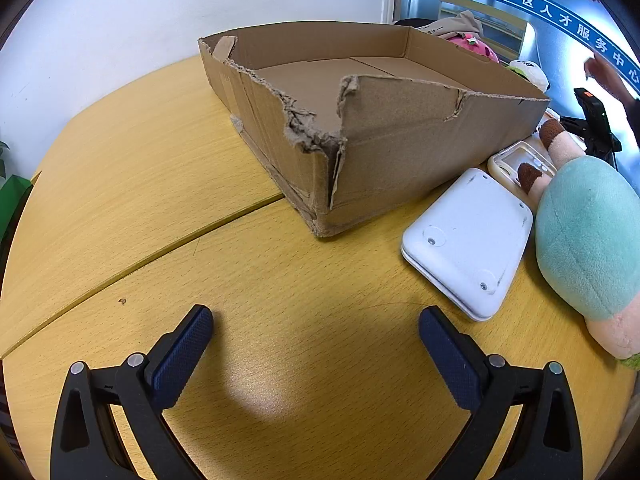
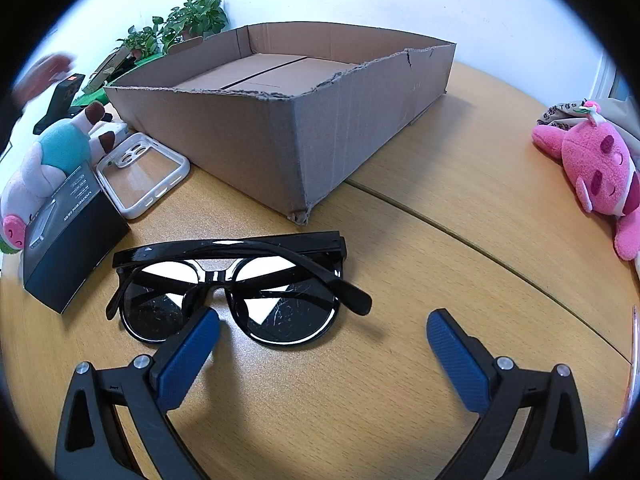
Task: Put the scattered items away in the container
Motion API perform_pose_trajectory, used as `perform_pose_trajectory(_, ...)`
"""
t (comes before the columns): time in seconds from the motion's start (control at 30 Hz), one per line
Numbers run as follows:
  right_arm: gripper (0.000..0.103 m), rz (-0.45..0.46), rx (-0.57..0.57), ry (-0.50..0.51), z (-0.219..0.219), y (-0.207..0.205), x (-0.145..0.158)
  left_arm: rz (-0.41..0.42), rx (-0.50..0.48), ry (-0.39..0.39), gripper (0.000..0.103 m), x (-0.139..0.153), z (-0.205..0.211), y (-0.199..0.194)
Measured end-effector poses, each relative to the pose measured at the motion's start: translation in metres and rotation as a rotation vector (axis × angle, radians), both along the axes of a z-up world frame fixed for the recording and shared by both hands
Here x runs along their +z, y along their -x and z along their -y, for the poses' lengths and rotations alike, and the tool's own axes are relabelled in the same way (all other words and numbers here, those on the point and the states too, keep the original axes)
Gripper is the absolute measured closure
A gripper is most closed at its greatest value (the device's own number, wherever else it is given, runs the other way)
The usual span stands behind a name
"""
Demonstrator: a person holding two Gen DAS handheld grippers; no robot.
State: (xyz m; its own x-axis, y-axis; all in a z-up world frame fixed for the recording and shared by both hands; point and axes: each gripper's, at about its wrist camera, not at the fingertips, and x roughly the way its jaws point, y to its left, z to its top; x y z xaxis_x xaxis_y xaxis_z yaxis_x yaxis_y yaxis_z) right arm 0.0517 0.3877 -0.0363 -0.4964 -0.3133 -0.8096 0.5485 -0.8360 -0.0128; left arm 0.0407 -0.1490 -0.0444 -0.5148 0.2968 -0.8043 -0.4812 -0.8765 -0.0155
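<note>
A torn, shallow cardboard box (image 1: 400, 148) (image 2: 248, 136) sits empty on the yellow wooden table (image 1: 160, 184). Black sunglasses (image 2: 232, 280) lie folded just ahead of my right gripper (image 2: 324, 326), which is open with its left pad at the left lens. A black carton (image 2: 76, 236), a clear phone case (image 2: 144, 178) (image 1: 520, 160) and a teal-and-pink plush (image 2: 52, 160) (image 1: 588, 232) lie left of the sunglasses. A white flat device (image 1: 468, 240) lies right of my left gripper (image 1: 316, 320), which is open over bare table.
A pink plush (image 2: 596, 172) lies at the table's right edge. Potted plants (image 2: 180, 24) stand behind the box. A black phone on a tripod (image 1: 596, 120) stands near a blurred hand (image 1: 608, 76). A table seam (image 1: 140, 256) runs diagonally.
</note>
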Motion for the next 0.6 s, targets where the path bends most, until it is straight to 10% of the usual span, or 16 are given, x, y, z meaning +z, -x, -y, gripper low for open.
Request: perform_pose_trajectory(0.6,0.000,-0.001,-0.033,-0.002,0.0033,0.0013,0.0015,-0.001,0.023,0.003,0.000,0.0007,-0.0027,0.0004)
